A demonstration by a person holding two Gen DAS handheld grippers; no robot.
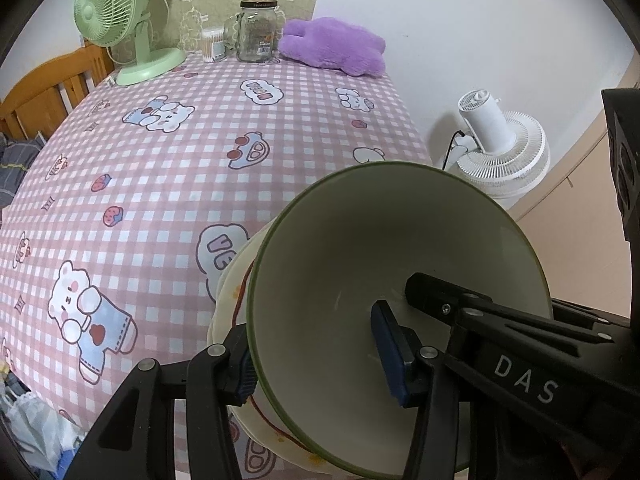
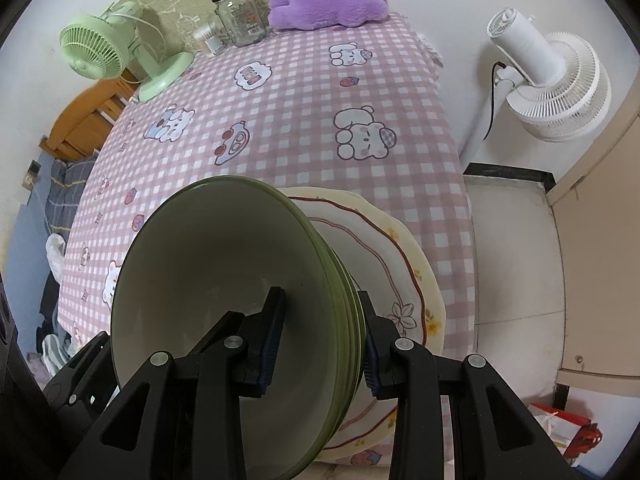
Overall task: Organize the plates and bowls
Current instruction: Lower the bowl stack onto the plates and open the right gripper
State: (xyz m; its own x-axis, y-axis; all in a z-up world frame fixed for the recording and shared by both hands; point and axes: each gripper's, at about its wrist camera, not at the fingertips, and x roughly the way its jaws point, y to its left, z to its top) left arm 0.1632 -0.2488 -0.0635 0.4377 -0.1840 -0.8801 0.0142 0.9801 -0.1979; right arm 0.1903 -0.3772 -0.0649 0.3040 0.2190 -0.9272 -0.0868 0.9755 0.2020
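Note:
A stack of green-rimmed bowls [image 2: 208, 280] sits on cream plates with a red wavy line and flowers [image 2: 400, 280], at the near right corner of the checked table. My right gripper [image 2: 320, 340] straddles the stack's wall, one finger inside, one outside, and looks closed on it. My left gripper [image 1: 320, 360] straddles the bowl [image 1: 360, 260] wall on the opposite side, with a wide gap between its fingers. The right gripper's finger [image 1: 440, 300] shows inside the bowl. The plate [image 1: 228, 320] edge shows beneath the bowl.
The pink checked tablecloth [image 1: 160, 200] covers the table. At its far edge stand a green fan [image 1: 120, 20], a cotton swab box [image 1: 212, 44], a glass jar [image 1: 258, 30] and a purple plush [image 1: 332, 46]. A white fan [image 2: 552, 76] stands on the floor to the right.

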